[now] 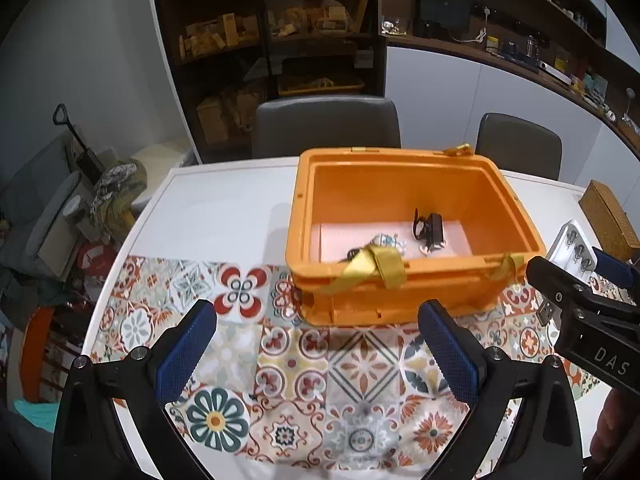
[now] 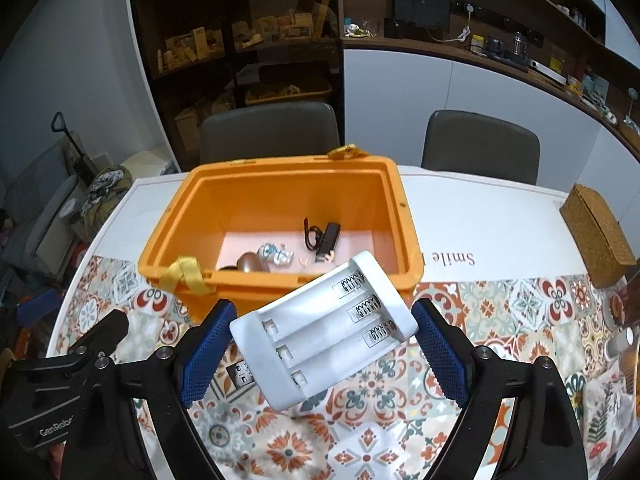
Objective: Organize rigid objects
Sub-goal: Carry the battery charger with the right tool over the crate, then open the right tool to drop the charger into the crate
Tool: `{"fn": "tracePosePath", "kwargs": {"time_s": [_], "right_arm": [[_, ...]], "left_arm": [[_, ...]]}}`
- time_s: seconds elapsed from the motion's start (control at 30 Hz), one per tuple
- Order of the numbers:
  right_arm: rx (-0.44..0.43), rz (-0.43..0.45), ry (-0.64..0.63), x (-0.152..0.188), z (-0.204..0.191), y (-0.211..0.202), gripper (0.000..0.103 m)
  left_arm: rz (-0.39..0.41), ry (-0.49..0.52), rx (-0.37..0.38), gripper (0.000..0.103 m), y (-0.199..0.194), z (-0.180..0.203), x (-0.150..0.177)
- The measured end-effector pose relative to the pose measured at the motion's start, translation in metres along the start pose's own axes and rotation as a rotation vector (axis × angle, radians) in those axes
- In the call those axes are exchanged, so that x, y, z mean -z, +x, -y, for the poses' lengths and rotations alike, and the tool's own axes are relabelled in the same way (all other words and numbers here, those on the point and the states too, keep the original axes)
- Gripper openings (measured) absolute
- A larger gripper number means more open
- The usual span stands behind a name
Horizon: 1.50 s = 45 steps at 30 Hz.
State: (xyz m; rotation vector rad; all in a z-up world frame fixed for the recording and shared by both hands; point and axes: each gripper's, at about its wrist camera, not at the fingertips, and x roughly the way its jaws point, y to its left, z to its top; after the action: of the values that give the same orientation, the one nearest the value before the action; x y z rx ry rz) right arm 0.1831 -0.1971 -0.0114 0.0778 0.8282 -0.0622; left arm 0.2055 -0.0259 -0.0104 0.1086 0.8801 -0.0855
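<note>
Right wrist view: the right gripper (image 2: 320, 344) clamps a white battery holder (image 2: 324, 332) just short of the orange bin (image 2: 404, 216). Lift it over the near rim before releasing. The left gripper (image 1: 316, 344) hangs spread, holding nothing.

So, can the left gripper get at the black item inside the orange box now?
Probably yes. The left gripper is open and holds nothing, the box has no lid on, and nothing covers the black item.
</note>
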Motion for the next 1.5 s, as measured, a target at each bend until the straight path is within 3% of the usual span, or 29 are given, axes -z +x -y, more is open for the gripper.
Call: {"fn": "tracePosePath", "kwargs": {"time_s": [0.7, 1.13, 1.27, 1.5], "right_arm": [[0.036, -0.028, -0.024, -0.06, -0.01, 0.043, 0.089], [0.042, -0.113, -0.042, -0.065, -0.028, 0.088, 0.089], [0.071, -0.099, -0.038, -0.067, -0.028, 0.09, 0.096], [0.071, -0.109, -0.025, -0.063, -0.022, 0.082, 0.096]], "left_arm": [[0.01, -0.007, -0.031, 0.103, 0.036, -0.012, -0.058], [-0.026, -0.015, -0.055, 0.103, 0.062, -0.024, -0.062], [-0.031, -0.016, -0.058, 0.103, 0.064, -0.024, -0.062], [-0.027, -0.02, -0.055, 0.103, 0.057, -0.024, -0.059]]}}
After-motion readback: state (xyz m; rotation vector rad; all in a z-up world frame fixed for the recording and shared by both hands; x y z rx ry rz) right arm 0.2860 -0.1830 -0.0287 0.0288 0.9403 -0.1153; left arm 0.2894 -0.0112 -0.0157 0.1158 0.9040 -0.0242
